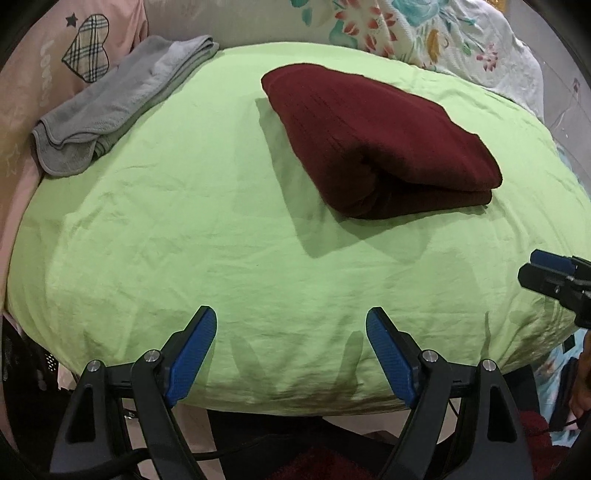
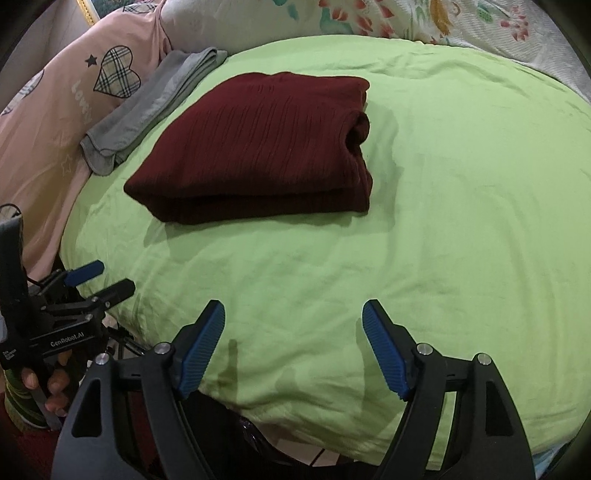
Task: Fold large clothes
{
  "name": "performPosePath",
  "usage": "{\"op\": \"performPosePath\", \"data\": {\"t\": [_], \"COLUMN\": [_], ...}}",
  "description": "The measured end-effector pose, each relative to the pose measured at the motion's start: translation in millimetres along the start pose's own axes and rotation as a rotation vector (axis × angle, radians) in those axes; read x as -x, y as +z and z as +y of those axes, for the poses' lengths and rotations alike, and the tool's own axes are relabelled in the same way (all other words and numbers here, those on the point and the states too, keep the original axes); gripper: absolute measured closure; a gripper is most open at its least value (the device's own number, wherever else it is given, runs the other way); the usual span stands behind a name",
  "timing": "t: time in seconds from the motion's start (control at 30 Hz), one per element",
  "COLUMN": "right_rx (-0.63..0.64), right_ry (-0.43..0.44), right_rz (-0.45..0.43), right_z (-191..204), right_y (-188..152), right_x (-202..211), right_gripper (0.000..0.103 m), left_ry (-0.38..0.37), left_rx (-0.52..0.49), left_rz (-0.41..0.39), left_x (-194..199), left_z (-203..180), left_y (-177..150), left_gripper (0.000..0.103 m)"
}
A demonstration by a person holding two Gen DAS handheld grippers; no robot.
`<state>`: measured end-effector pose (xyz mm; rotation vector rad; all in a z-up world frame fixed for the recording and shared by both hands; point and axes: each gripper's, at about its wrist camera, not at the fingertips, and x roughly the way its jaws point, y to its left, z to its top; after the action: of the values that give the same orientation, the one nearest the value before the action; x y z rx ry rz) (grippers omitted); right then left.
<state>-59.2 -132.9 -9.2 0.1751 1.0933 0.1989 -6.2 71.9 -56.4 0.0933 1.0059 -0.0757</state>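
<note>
A dark red knitted garment (image 1: 380,144) (image 2: 258,147) lies folded into a thick rectangle on the light green sheet (image 1: 221,229) (image 2: 461,206). My left gripper (image 1: 291,316) hangs open over the sheet's near edge, well short of the garment, with nothing between its blue pads. My right gripper (image 2: 293,309) is also open and empty over the near edge. The right gripper's fingers (image 1: 546,273) show at the right border of the left wrist view. The left gripper (image 2: 101,277), held by a hand (image 2: 51,384), shows at the left of the right wrist view.
A folded grey towel (image 1: 118,107) (image 2: 147,107) lies at the sheet's far left edge. A pink pillow with a plaid heart (image 1: 86,46) (image 2: 116,72) sits behind it. A floral quilt (image 1: 424,33) (image 2: 424,18) runs along the back. Dark floor and cables lie below the near edge.
</note>
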Motion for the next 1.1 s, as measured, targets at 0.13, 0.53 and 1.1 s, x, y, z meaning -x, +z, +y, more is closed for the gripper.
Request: {"op": "performPosePath", "data": {"t": [0.13, 0.53, 1.1], "right_rx": [-0.002, 0.082, 0.078], "right_ry": [-0.001, 0.031, 0.069], "right_rz": [-0.004, -0.091, -0.076], "right_z": [-3, 4, 15], "right_y": [-4, 25, 44], "right_x": [7, 63, 26], "right_gripper": [0.024, 0.02, 0.018], "left_ry": [-0.003, 0.059, 0.088], "left_rx": [-0.029, -0.076, -0.015], "left_rz": [0.016, -0.152, -0.095], "left_x": [6, 71, 33], "left_z": [-2, 18, 16], "left_y": [1, 50, 65], "left_gripper": [0.02, 0.018, 0.016]}}
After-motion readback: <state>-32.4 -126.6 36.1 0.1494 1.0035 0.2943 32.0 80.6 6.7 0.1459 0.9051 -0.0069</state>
